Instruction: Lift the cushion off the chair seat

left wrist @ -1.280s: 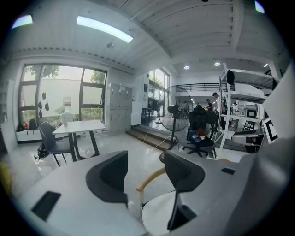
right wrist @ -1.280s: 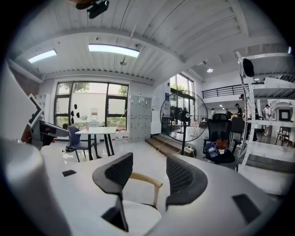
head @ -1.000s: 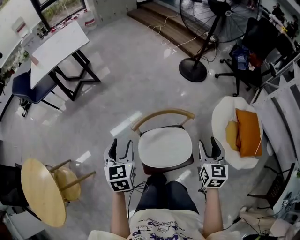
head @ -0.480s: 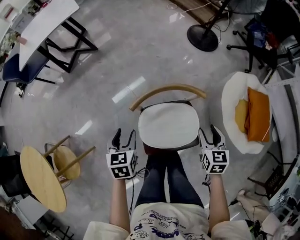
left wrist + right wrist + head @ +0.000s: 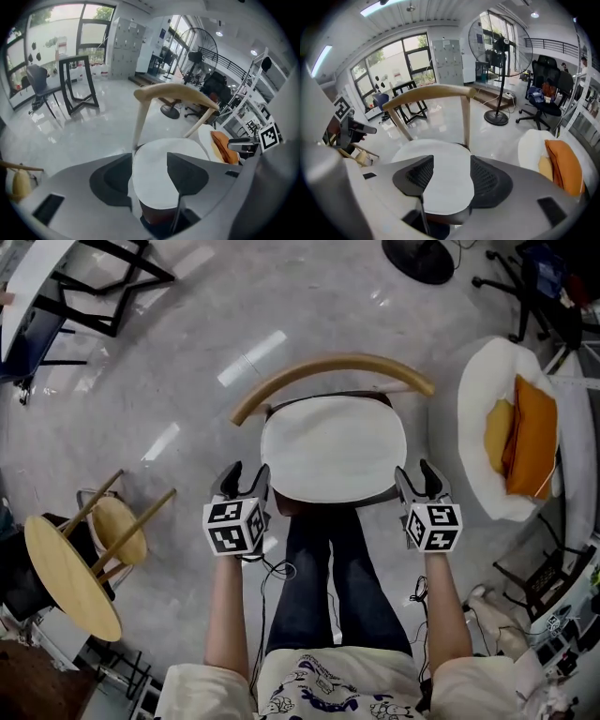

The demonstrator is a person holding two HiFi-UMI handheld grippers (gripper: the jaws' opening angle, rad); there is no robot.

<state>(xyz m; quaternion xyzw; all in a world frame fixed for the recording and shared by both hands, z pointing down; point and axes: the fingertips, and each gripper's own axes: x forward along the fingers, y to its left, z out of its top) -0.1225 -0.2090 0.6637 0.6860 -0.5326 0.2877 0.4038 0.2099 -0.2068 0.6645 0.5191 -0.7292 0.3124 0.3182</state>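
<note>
A white cushion (image 5: 333, 451) lies on the seat of a chair with a curved wooden backrest (image 5: 333, 367). My left gripper (image 5: 242, 482) hangs open just off the cushion's near left corner. At the near right corner is my right gripper (image 5: 419, 482), its jaws opening with nothing pressed between them. In the left gripper view the cushion (image 5: 154, 187) shows through the gap of the left gripper (image 5: 150, 161), pads apart from it. The right gripper view gives the same: the cushion (image 5: 440, 159) lies beyond the spread fingers of the right gripper (image 5: 452, 173).
A white lounge seat (image 5: 483, 427) with an orange pillow (image 5: 534, 437) stands close on the right. A round wooden table (image 5: 70, 573) and a wooden stool (image 5: 117, 526) stand on the left. My legs (image 5: 319, 577) are right in front of the chair.
Both grippers have sunk and moved forward to flank the cushion's near corners. The chair now fills more of the head view.
</note>
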